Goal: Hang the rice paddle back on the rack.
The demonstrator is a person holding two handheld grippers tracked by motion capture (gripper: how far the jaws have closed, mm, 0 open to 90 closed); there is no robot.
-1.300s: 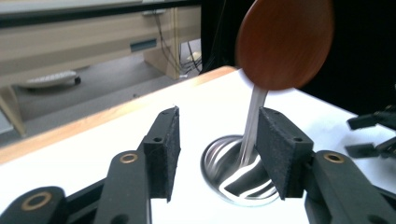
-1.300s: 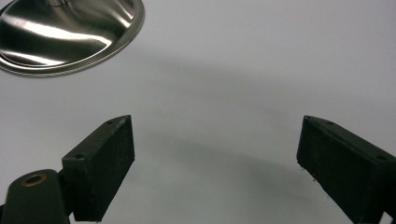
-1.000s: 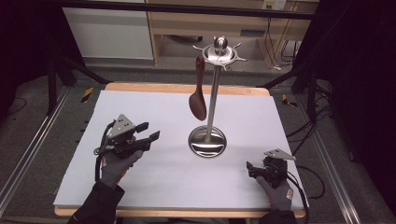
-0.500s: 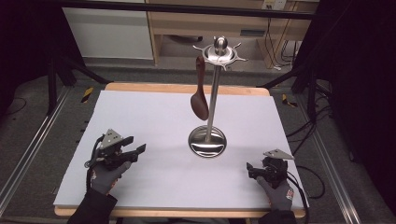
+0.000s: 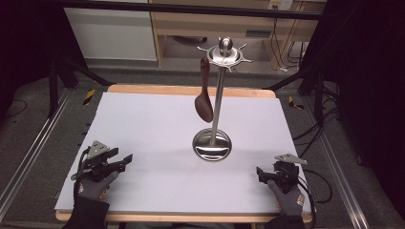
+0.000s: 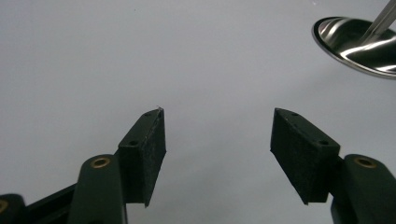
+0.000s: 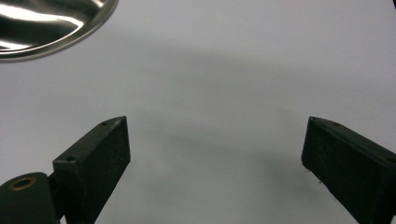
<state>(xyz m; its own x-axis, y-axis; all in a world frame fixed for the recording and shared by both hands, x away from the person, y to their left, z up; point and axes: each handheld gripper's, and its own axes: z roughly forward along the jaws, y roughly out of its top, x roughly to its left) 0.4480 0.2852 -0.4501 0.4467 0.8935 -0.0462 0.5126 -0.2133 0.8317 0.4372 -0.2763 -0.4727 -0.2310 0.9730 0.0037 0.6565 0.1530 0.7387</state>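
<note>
A white mat point(image 5: 157, 143) covers a wooden table in the middle of the high view, with grey floor, cables and a light wood cabinet behind it. Just right of the frame's centre stands a shiny metal stand point(image 5: 216, 102): a round dished base, a thin upright pole, and a hooked crown with a ball on top. A dark brown wooden spoon point(image 5: 204, 93) hangs from one hook at the upper centre, bowl downward, just left of the pole and clear of the mat.

At the lower left of the frame, the left gripper point(image 5: 123, 161) sits low over the mat in a gloved hand, jaws spread wide with nothing between them. In the left gripper view its pads point(image 6: 150, 154) frame bare mat, and the stand's base shows at the upper right.

At the lower right, the right gripper point(image 5: 260, 171) is also spread wide and empty, well apart from the stand. In the right gripper view the base edge gleams at the upper left.
</note>
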